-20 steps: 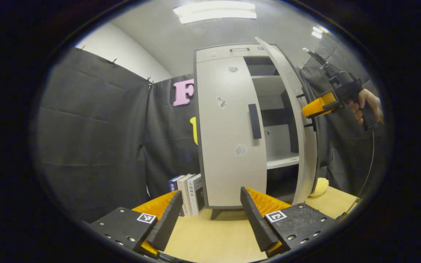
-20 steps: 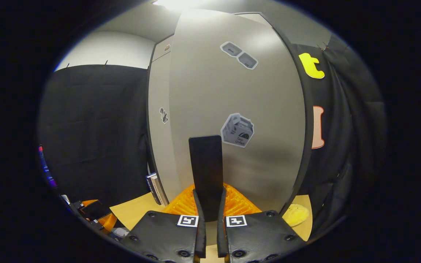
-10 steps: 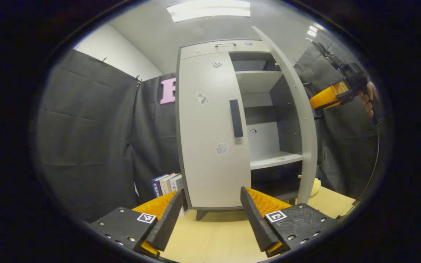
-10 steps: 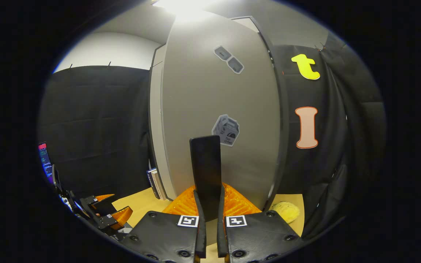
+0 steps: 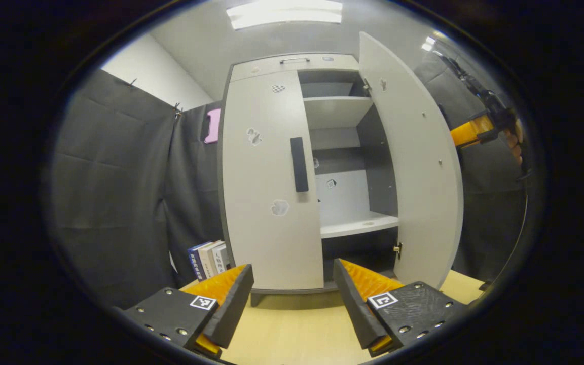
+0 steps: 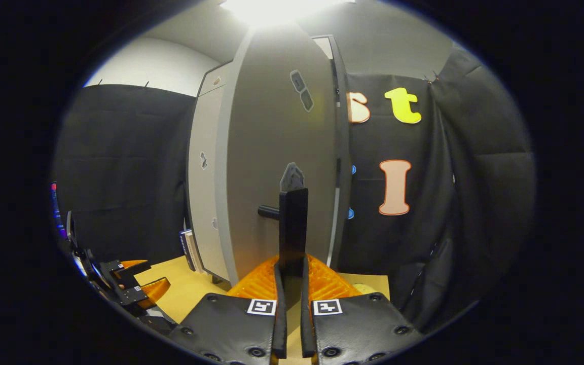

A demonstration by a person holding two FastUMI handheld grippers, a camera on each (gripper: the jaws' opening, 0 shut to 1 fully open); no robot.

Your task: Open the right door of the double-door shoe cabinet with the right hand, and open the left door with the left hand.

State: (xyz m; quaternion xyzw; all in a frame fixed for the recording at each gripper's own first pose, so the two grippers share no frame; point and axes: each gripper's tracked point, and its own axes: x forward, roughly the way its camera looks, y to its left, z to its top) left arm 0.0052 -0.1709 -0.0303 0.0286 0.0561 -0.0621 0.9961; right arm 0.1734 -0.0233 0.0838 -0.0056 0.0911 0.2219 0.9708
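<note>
The grey shoe cabinet stands on the table. Its left door [image 5: 266, 177] is closed, and a dark vertical handle [image 5: 299, 164] sits at its inner edge. The right door [image 5: 416, 162] is swung wide open, baring the shelves [image 5: 358, 225]. In the right gripper view my right gripper [image 6: 292, 274] is shut on the right door's dark handle [image 6: 293, 223], with that door [image 6: 271, 152] seen nearly edge-on. In the left gripper view the right gripper's body [image 5: 467, 134] and a hand show past the open door. My left gripper [image 5: 292, 284] hangs open, low in front of the cabinet, with nothing between its fingers.
Several books [image 5: 206, 258] stand against the cabinet's left side. The wooden table [image 5: 292, 329] stretches in front of the cabinet. A yellow object [image 6: 360, 289] lies on the table behind the open door. A drawer with a metal pull [image 5: 294, 61] tops the cabinet. Black cloth walls surround the booth.
The right door has swung much further open, pulled by my right gripper on its handle. The cabinet has drifted left in the left gripper view. The left gripper stays open.
</note>
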